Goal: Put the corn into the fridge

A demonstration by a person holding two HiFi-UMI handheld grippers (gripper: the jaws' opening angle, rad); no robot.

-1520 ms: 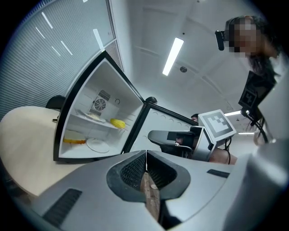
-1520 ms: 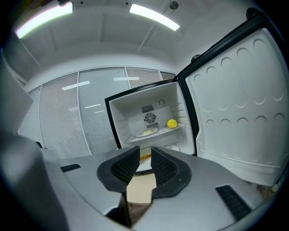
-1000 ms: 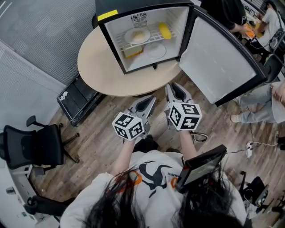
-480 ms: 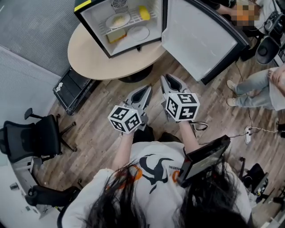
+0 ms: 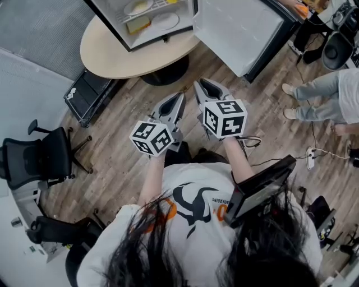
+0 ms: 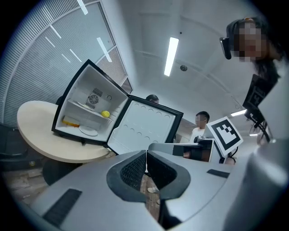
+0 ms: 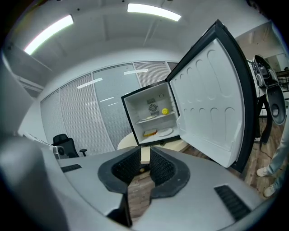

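From the head view, the left tool [image 5: 180,97] and the right tool [image 5: 201,84] are held side by side over the wooden floor [image 5: 112,140], close together but not touching, both pointing toward a round tabletop [image 5: 106,56] well ahead of their tips. On it stands a small fridge [image 5: 112,14] with its door [image 5: 235,31] swung wide open, ahead of the right tool. Inside the fridge, a white plate [image 5: 165,21] and a yellowish block [image 5: 138,24] lie on the bottom; the frame edge cuts off the upper shelf. A black office chair [image 5: 39,160] stands far off to the left tool's outer side. In the left gripper view, that tool's pads are pressed together with nothing between them. Beyond and to the left of its tips the open fridge shows the corn [image 6: 105,114], small and yellow, lying on the upper shelf toward the door side, well away from both tools. In the right gripper view, the jaws are drawn together to a narrow slit that holds nothing; only the tabletop's edge and floor show through it. The fridge stands straight ahead above the tips, with the corn on the shelf beneath the fan.
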